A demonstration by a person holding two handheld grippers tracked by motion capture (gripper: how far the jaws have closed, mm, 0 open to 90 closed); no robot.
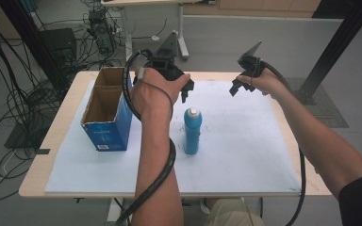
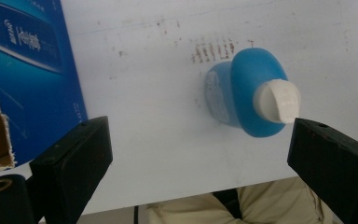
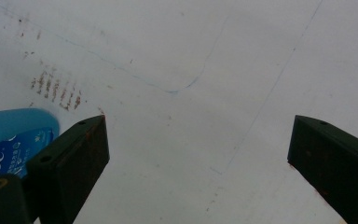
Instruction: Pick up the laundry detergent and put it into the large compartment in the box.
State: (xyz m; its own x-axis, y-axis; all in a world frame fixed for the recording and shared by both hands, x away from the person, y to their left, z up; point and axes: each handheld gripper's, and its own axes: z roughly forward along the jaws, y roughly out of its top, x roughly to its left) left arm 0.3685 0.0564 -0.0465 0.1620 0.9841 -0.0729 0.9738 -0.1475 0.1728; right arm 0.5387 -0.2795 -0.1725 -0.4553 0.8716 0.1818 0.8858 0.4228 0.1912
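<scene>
Progress: early, by my reading. The blue bottle (image 1: 192, 130) stands upright on the white mat (image 1: 245, 155), untouched; no grasp yet. The blue carton (image 1: 106, 115) is open-topped and looks empty, so the likely work of getting the bottle into it remains whole.

Left gripper (image 1: 185, 92): jaws spread wide, holding nothing, hovering above the bottle. In the left gripper view the bottle (image 2: 251, 93) sits just ahead of the jaws, nearer the right-hand one, its cap almost at that jaw's tip; the carton wall (image 2: 32, 84) lies off the other jaw.

Right gripper (image 1: 238, 85): jaws likewise wide and empty, over bare mat, the bottle off to its side.

Bottle: blue body, white cap (image 2: 278, 101), printed label (image 3: 4, 154).
</scene>
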